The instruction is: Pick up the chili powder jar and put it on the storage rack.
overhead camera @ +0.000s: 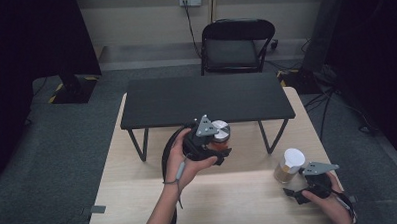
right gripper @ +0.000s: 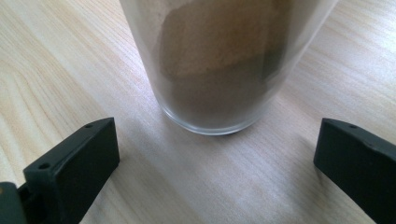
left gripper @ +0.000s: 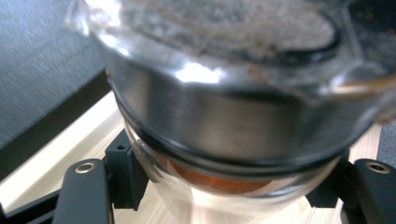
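A glass jar (overhead camera: pixel 220 133) with a silver metal lid and orange-red powder inside hangs above the wooden table, in front of the black shelf. My left gripper (overhead camera: pixel 217 147) is shut on its glass body; in the left gripper view the jar (left gripper: pixel 224 116) looms close and the black pads (left gripper: pixel 123 175) press on its sides. A second glass jar (overhead camera: pixel 289 165) with a white lid and brown powder stands at the table's right. My right gripper (overhead camera: pixel 296 184) sits just in front of it, open; its jaws stand wide apart, short of the jar (right gripper: pixel 224 65).
A low black shelf (overhead camera: pixel 206 99) on wire legs stands across the back of the light wooden table (overhead camera: pixel 139 194). Behind the table stands a black chair (overhead camera: pixel 236 45). Dark stands and cables flank both sides on the grey floor.
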